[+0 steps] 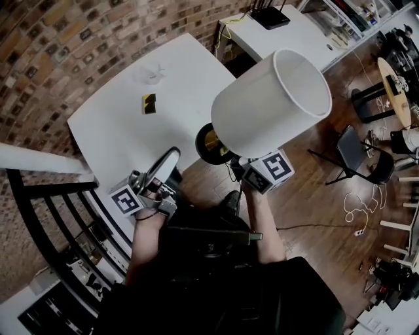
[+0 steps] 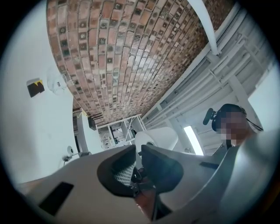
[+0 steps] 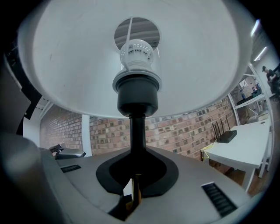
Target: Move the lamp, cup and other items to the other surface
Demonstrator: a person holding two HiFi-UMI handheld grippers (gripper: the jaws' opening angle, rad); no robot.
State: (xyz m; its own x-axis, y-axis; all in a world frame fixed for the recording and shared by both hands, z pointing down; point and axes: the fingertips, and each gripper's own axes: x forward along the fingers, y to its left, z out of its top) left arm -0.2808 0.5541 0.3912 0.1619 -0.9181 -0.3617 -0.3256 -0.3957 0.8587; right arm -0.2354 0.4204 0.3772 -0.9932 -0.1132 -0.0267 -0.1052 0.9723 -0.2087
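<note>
Now R tool [image 3: 132, 181] clamped on lamp [image 3: 197, 65] stem; L tool [image 2: 138, 154] closed, empty.

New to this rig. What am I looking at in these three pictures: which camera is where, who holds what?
There is no robot arm here. A person holds a two-jaw gripper in each hand. The head view comes from a camera on the person's head, looking steeply down. The other two views come from a camera riding on each gripper, looking along its jaws.

The right gripper is shut on the black stem of the lamp, the one with the big white shade. The left gripper has its jaws together with nothing between them.

On the white table lie a small black-and-yellow item and a clear thing too faint to name. A second table beyond carries a black router.
</note>
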